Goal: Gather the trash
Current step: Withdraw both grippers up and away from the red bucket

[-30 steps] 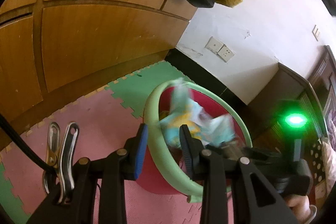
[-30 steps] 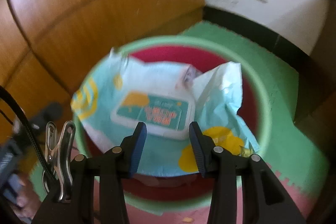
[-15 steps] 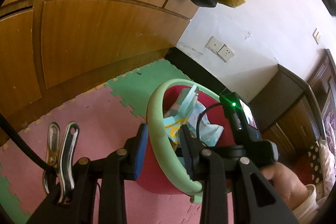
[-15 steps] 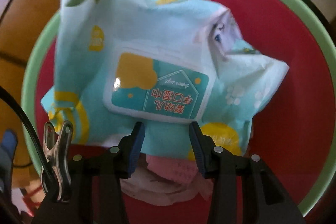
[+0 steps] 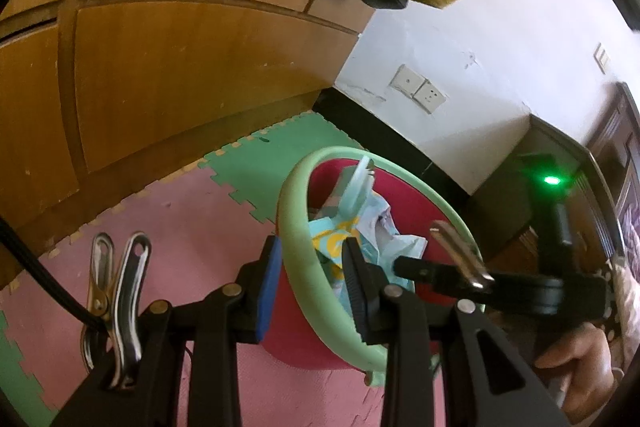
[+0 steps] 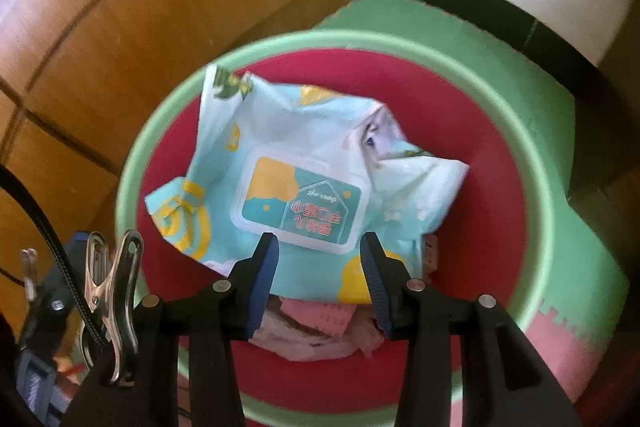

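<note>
Wipes pack (image 6: 304, 183) lies crumpled inside red bin (image 6: 496, 187), on other scraps. Left tool (image 5: 310, 275) clamps the bin's green rim (image 5: 296, 227). Right tool (image 6: 320, 273) hovers above, half open, empty. Pack looks light, soft, slick film (stiff lid flap mid-pack): you'd pinch a crumpled edge.

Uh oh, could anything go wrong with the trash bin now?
Maybe. The wipes packet lies high in the red bin, one corner standing above the green rim, so it might slip out. The left gripper pinches that rim; a tug could tip the bin.
</note>
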Available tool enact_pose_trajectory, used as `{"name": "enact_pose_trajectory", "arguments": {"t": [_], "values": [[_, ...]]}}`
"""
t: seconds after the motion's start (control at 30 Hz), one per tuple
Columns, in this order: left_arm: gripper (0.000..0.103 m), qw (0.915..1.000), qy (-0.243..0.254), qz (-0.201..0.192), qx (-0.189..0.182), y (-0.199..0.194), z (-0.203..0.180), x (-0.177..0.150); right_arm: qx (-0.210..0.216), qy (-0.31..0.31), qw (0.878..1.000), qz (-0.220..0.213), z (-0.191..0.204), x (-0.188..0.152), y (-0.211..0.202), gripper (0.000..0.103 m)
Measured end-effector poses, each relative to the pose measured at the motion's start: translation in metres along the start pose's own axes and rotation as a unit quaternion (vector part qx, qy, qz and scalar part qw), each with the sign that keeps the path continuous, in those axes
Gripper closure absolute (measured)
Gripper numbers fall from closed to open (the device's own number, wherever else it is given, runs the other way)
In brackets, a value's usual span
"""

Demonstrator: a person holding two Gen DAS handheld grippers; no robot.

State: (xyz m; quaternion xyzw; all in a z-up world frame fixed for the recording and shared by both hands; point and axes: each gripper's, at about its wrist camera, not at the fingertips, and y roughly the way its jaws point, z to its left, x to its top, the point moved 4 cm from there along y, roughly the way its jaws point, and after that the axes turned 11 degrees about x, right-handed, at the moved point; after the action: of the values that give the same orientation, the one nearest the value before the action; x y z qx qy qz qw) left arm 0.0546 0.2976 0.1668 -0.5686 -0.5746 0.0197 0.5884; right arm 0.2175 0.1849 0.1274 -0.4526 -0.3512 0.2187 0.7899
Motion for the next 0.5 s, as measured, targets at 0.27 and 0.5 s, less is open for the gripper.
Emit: {"name": "enact_pose_trajectory", "arguments": {"t": [0.27, 0.5], "values": [[0.071, 0.9995, 0.030, -0.003, 0.010, -0.007, -0.018, -0.007, 0.017, -0.018, 0.991, -0.131, -0.001, -0.046, -0.075, 0.059], [0.062, 0.9965, 0.079, -0.010, 0.028, -0.016, -0.045, -0.024, 0.010, -0.019, 0.974, -0.224, -0.007, -0.098, -0.125, 0.059]]}}
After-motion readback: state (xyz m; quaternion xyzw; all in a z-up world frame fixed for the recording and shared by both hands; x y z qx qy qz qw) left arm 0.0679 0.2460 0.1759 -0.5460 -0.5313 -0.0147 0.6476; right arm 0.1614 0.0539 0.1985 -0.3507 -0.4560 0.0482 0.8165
